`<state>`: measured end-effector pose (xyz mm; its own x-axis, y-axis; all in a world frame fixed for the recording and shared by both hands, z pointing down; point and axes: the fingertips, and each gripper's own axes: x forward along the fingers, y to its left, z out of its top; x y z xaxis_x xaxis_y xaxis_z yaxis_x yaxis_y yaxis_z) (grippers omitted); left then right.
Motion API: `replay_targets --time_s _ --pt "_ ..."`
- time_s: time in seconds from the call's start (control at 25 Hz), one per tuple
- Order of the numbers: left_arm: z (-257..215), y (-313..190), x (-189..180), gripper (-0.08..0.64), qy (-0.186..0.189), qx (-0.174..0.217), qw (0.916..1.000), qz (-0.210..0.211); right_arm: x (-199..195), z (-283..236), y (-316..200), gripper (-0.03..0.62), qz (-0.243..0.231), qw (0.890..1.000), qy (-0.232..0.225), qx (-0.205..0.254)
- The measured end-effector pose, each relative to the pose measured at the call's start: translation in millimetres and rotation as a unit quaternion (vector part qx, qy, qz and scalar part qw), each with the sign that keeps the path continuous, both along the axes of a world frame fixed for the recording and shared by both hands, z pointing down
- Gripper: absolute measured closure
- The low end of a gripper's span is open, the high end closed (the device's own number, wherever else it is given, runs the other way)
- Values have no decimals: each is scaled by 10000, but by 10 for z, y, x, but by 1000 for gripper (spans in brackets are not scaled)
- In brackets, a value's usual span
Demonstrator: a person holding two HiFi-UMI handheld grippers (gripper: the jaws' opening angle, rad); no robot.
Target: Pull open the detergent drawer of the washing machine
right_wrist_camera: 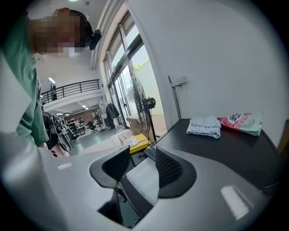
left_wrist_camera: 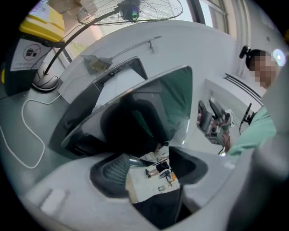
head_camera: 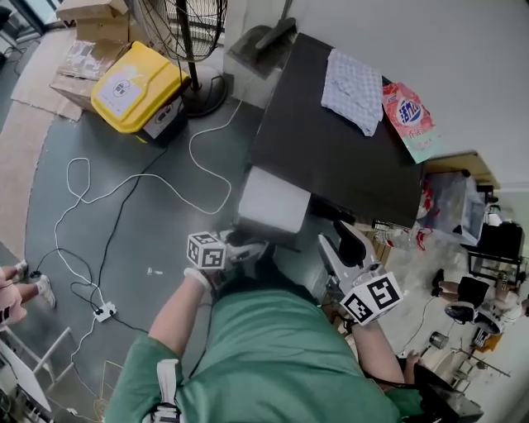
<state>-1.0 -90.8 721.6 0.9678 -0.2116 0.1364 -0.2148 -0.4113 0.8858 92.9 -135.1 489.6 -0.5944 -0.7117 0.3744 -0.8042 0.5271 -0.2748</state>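
Note:
The washing machine (head_camera: 331, 149) has a dark top, and its white detergent drawer (head_camera: 273, 201) stands pulled out from the front. My left gripper (head_camera: 252, 248) hovers just in front of the drawer, open, with nothing between its pads. From the left gripper view, the left gripper (left_wrist_camera: 151, 164) faces the machine's front, with the drawer (left_wrist_camera: 118, 88) above the round door glass (left_wrist_camera: 153, 108). My right gripper (head_camera: 343, 240) is at the machine's front right corner. Seen from the right gripper view, the right gripper (right_wrist_camera: 137, 167) is open, and the drawer (right_wrist_camera: 145, 177) shows beyond the gap.
A checked cloth (head_camera: 354, 89) and a pink detergent bag (head_camera: 409, 116) lie on the machine's top. On the floor to the left are a yellow bin (head_camera: 136, 87), a standing fan's base (head_camera: 202, 95), cardboard boxes (head_camera: 91, 16) and white cables (head_camera: 124, 190) with a power strip (head_camera: 103, 312).

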Motion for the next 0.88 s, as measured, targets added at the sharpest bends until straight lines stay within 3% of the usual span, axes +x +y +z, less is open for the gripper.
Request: replay_targets --time_s 0.16,0.36,0.52,0.68,0.88 --pt "92 41 8 271 -580 67 9982 91 -33 -52 -48 413 -66 10000 -30 65" --pt "123 176 -133 265 -1002 -55 9949 113 18 -105 -117 413 -15 9997 -221 96" --pt "120 243 -594 305 -1650 -43 9854 -414 110 -157 -199 411 103 9993 -362 87" --pt "-297 -13 -1163 367 -2350 556 9622 -1257 224 -226 -370 413 291 9987 -368 195" --pt "-1203 -521 -1461 392 -3005 1855 9194 -1732 289 -405 -579 428 486 9970 -346 487"
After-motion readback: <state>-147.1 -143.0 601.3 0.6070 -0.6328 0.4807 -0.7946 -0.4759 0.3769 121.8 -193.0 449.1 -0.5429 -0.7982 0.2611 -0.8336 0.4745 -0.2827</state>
